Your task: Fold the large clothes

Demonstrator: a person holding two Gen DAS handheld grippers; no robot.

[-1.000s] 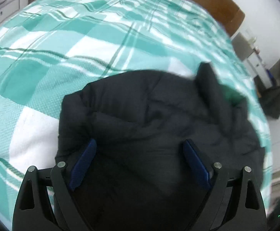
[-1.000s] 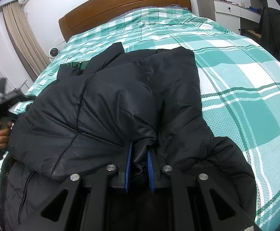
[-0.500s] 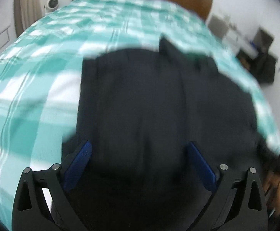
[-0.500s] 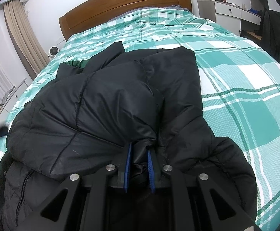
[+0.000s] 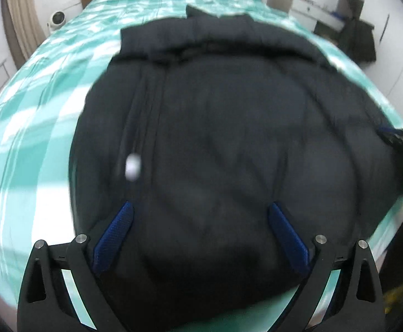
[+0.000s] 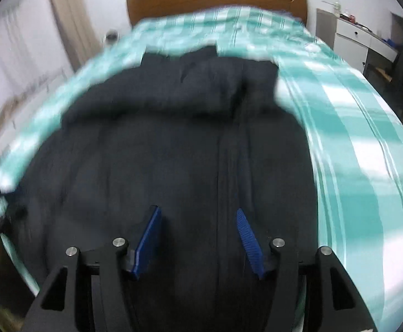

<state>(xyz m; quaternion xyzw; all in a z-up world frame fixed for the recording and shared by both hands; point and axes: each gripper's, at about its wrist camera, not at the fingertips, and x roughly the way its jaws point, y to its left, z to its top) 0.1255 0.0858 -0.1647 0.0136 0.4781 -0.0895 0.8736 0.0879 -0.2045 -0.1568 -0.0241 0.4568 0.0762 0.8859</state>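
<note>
Jacket (image 5: 215, 144) lies on the plaid bed (image 6: 367, 166), left claw (image 5: 200, 213) and right claw (image 6: 197, 218) both spread above it.

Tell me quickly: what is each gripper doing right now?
Left gripper: open, empty, over the black jacket.
Right gripper: open, empty, over the jacket.

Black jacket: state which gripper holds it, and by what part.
Neither. The left gripper and right gripper are both open above the black jacket, holding nothing.
</note>
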